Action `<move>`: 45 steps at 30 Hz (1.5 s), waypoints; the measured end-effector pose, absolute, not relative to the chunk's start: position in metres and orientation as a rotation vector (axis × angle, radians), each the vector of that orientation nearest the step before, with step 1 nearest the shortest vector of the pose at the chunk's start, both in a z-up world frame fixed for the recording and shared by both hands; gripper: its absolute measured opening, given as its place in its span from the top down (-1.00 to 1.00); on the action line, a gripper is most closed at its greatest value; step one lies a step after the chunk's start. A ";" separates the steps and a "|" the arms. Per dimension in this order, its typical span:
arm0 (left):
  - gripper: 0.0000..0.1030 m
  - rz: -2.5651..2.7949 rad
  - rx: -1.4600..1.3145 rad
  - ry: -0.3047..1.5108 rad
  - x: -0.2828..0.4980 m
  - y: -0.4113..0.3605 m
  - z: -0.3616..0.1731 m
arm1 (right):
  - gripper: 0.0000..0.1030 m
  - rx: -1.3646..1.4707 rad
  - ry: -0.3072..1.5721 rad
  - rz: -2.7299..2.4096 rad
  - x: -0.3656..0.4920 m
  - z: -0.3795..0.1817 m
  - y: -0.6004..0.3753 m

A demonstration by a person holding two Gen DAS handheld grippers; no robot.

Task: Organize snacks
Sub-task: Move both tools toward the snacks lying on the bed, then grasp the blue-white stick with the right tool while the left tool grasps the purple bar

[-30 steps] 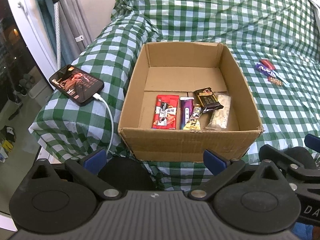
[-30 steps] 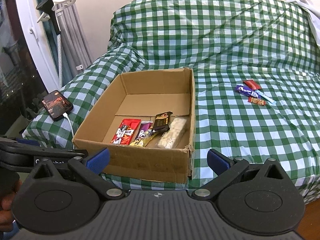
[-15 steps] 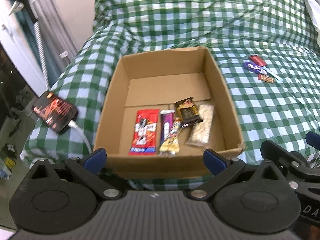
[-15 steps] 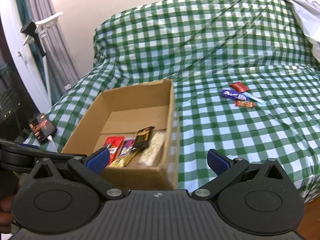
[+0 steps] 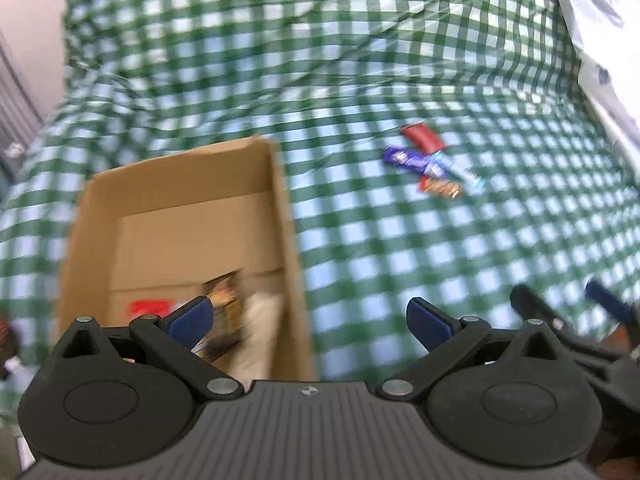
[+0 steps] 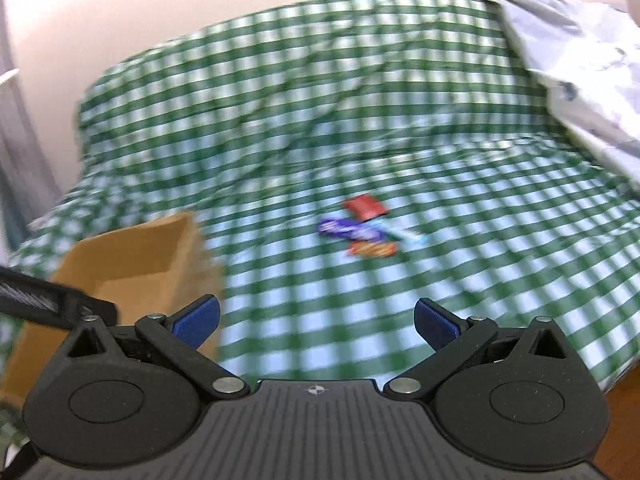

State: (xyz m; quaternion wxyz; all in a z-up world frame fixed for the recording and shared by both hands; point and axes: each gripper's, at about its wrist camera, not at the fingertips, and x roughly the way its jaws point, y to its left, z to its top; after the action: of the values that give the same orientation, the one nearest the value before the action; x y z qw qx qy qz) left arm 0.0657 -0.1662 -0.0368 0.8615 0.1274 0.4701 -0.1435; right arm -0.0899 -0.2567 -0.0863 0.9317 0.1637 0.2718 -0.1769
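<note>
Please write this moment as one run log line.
left gripper: open, empty | right gripper: open, empty | loose snacks: on bed | box: partly filled

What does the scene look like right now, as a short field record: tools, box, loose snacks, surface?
left tool: open, empty
right tool: open, empty
cardboard box: open top, on the bed, several snacks inside, blurred
loose snacks: small cluster on the cover, right of the box; red pack, purple bar, orange bar, light blue wrapper
surface: green checked cover
image quality: motion blur in both views
</note>
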 end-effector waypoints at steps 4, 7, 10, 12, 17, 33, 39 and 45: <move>-1.00 -0.295 0.181 1.034 0.130 -0.219 -0.055 | -0.99 0.365 0.583 -0.445 -0.057 -0.109 -0.320; -1.00 -0.286 0.138 1.074 0.182 -0.261 -0.083 | -0.99 0.340 0.590 -0.465 -0.023 -0.132 -0.358; -1.00 -0.260 0.101 1.136 0.231 -0.299 -0.120 | -0.99 0.299 0.618 -0.463 0.017 -0.162 -0.397; -1.00 -0.243 0.078 1.173 0.259 -0.315 -0.144 | -0.99 0.301 0.665 -0.444 0.048 -0.186 -0.423; -0.99 -0.198 0.010 1.276 0.306 -0.349 -0.201 | -0.99 0.232 0.711 -0.419 0.109 -0.231 -0.460; 0.99 -0.188 0.081 1.249 0.312 -0.350 -0.218 | 0.76 0.029 0.733 -0.120 0.159 -0.258 -0.425; 0.92 -0.280 0.147 1.219 0.298 -0.341 -0.208 | 0.75 0.009 0.788 -0.186 0.146 -0.255 -0.421; 0.58 -0.425 0.337 1.175 0.296 -0.343 -0.199 | 0.73 0.071 0.810 -0.269 0.111 -0.254 -0.438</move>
State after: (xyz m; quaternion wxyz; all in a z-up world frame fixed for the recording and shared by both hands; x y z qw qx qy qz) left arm 0.2963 -0.3430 -0.1995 0.7980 0.1569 0.5472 -0.1981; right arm 0.1108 -0.4379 -0.2536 0.9097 0.0344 0.3927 -0.1307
